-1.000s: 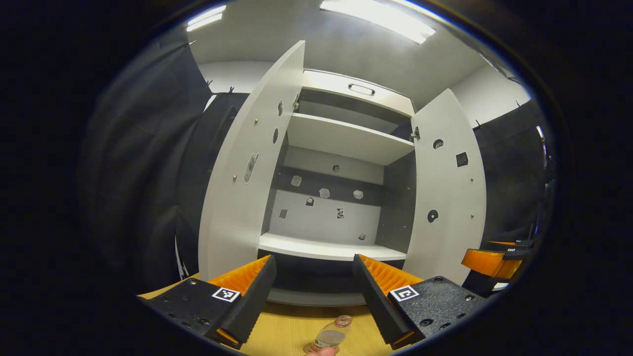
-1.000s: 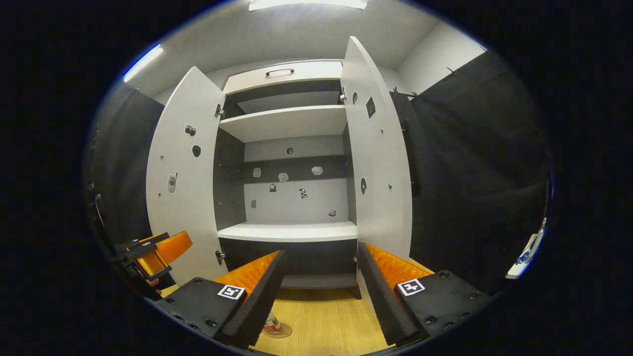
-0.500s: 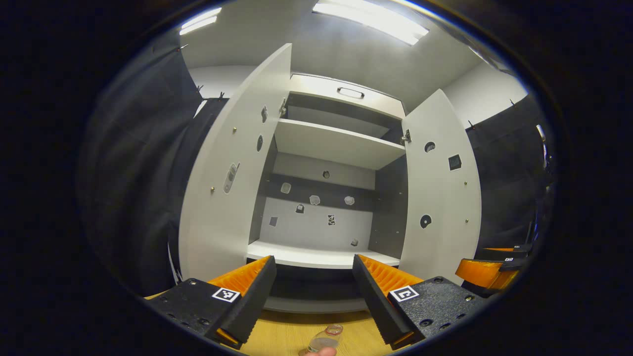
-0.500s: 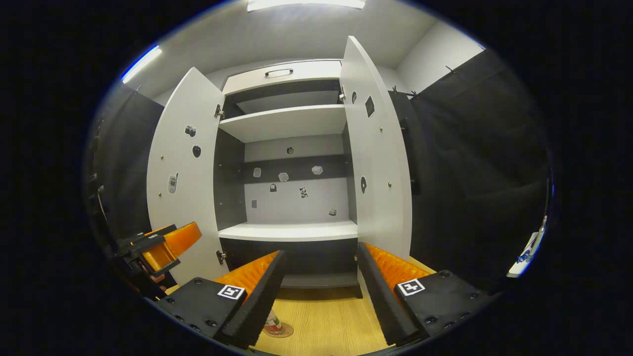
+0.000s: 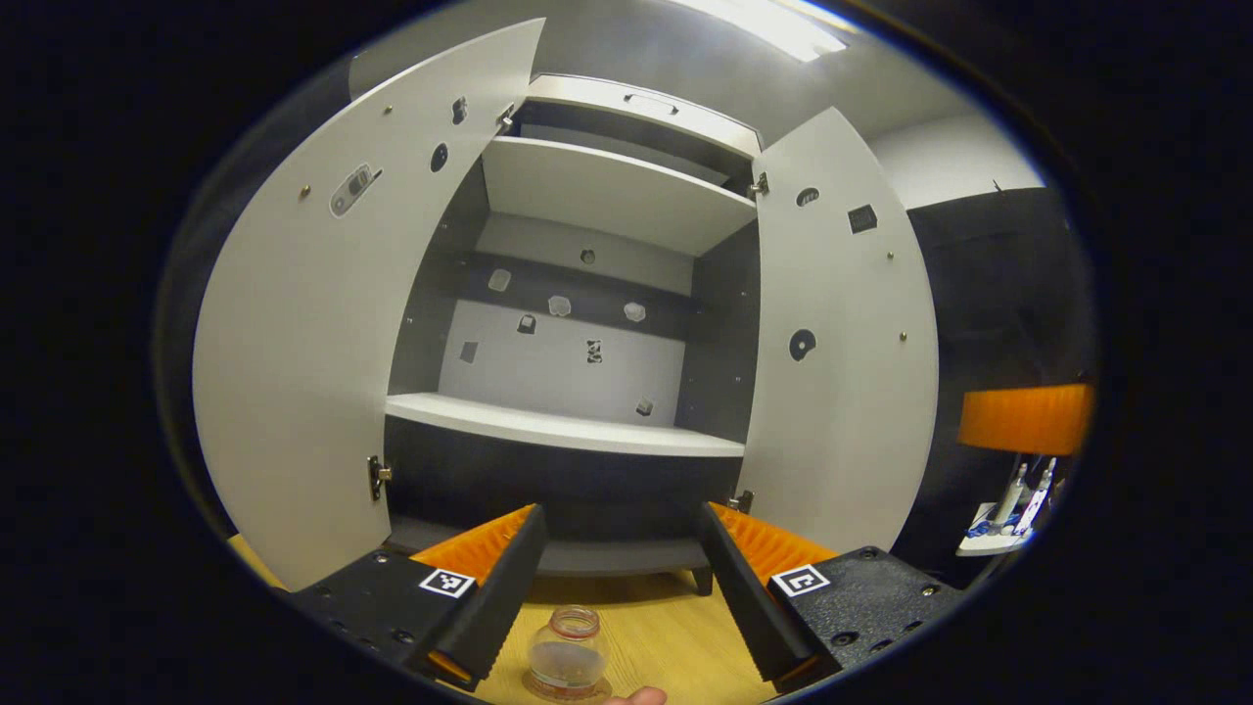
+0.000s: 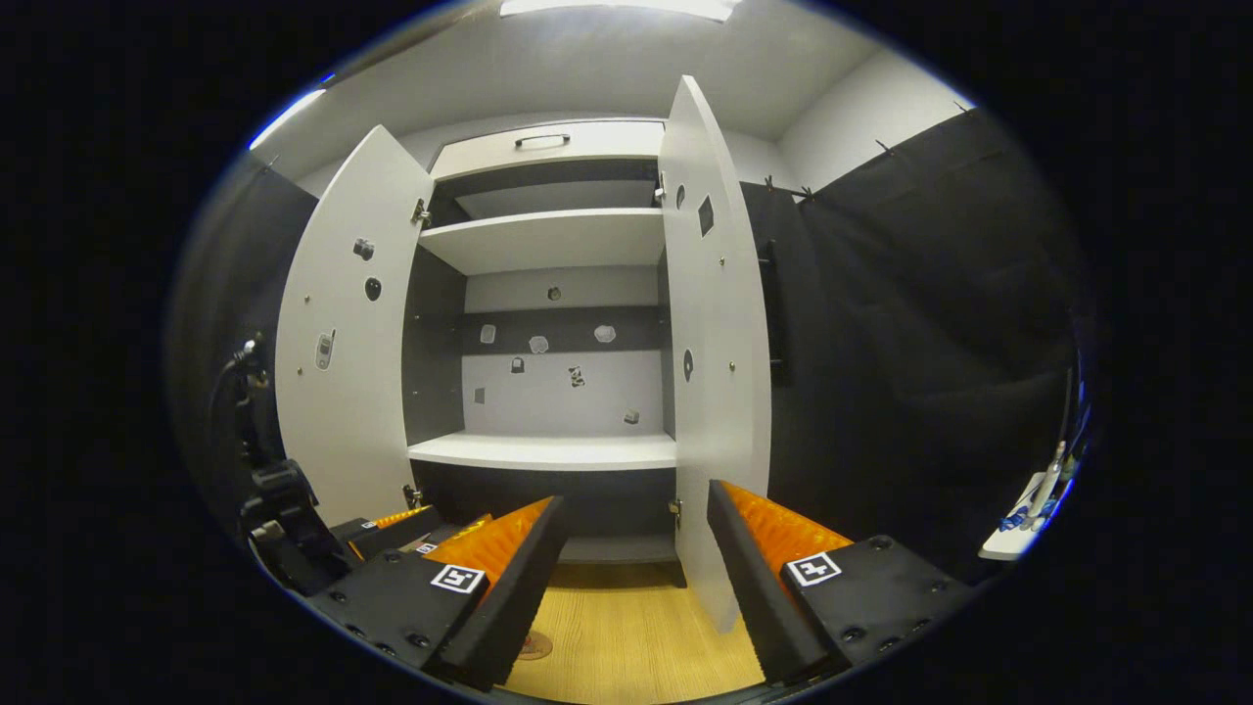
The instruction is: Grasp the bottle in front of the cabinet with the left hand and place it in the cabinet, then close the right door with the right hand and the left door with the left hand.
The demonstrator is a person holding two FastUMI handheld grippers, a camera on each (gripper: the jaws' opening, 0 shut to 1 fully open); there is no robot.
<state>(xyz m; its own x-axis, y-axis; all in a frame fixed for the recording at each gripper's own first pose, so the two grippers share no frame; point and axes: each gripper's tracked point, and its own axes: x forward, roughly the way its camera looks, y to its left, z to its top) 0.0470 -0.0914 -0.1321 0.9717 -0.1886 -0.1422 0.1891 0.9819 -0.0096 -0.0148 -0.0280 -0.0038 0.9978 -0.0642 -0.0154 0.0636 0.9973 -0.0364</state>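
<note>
Wooden floor (image 5: 675,646) before the open cabinet (image 5: 578,431).
Left gripper (image 5: 617,597), fingers wide, straddled the upright bottle (image 5: 568,666) for grasping; right gripper (image 6: 631,587) waited, also wide.

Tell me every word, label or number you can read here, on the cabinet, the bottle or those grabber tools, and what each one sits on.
No words or numbers can be read.
Square black-and-white marker on the left gripper: a pattern, no text.
Same kind of marker on the right gripper: no text.
Small stickers on the cabinet's back wall and doors: pictures, too small to make out.
Bottle: no label text legible.
</note>
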